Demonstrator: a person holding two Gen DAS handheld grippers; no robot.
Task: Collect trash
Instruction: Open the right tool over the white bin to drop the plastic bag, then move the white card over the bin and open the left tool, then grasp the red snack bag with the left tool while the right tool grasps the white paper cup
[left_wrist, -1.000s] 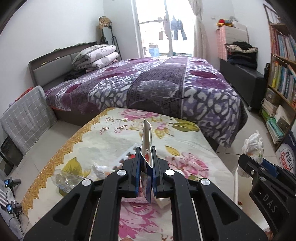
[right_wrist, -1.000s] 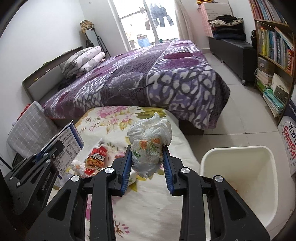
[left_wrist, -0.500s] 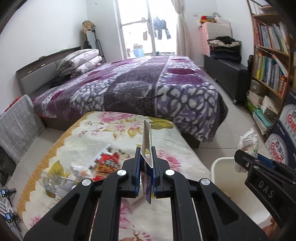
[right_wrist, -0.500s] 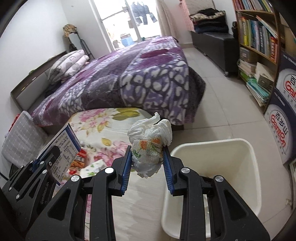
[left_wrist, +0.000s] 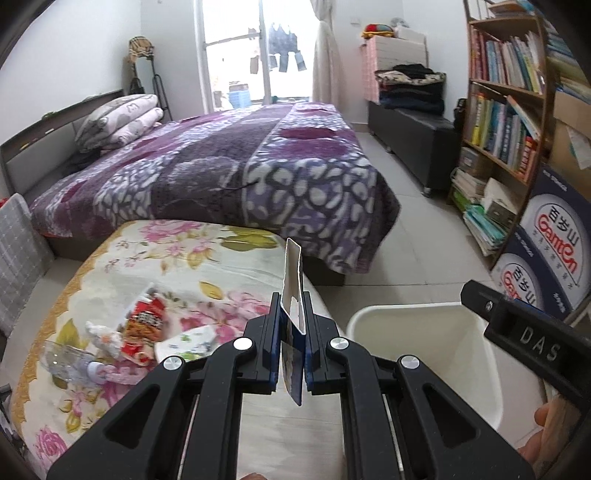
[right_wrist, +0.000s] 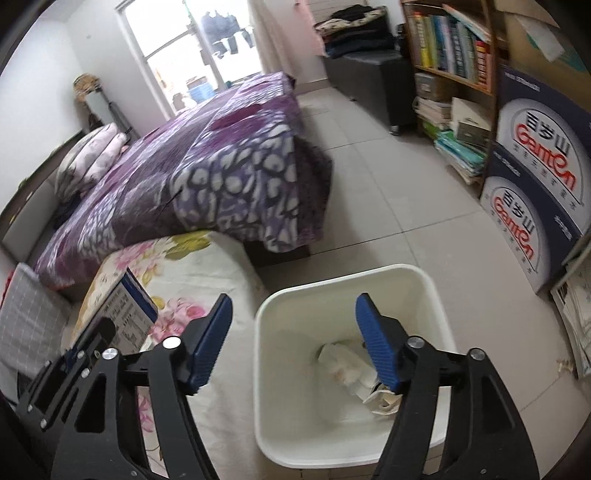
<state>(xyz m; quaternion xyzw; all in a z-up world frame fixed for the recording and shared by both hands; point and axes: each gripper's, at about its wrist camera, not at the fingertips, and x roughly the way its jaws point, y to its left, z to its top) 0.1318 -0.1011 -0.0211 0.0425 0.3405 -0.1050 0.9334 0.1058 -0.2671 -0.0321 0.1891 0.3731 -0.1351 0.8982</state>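
My left gripper (left_wrist: 291, 306) is shut on a flattened white and blue carton (left_wrist: 292, 291), held upright over the flowered tablecloth (left_wrist: 207, 266). The carton (right_wrist: 125, 306) also shows at the left of the right wrist view. My right gripper (right_wrist: 293, 314) hangs above the white bin (right_wrist: 269, 369); its jaws are opening and nothing is between them. A crumpled white wad of wrapper (right_wrist: 347, 365) lies in the bottom of the bin. The bin (left_wrist: 417, 343) stands right of the table, with the right gripper's body (left_wrist: 524, 336) over it.
A red snack packet (left_wrist: 146, 321), a clear crumpled plastic piece (left_wrist: 62, 362) and white scraps (left_wrist: 188, 341) lie on the table's left. A purple bed (left_wrist: 229, 173) stands behind it. Bookshelves (left_wrist: 506, 110) and blue printed boxes (right_wrist: 535, 192) line the right.
My right gripper swung right over the bin and opened; the wad dropped into the bin. My left gripper moved right with the carton still in it.
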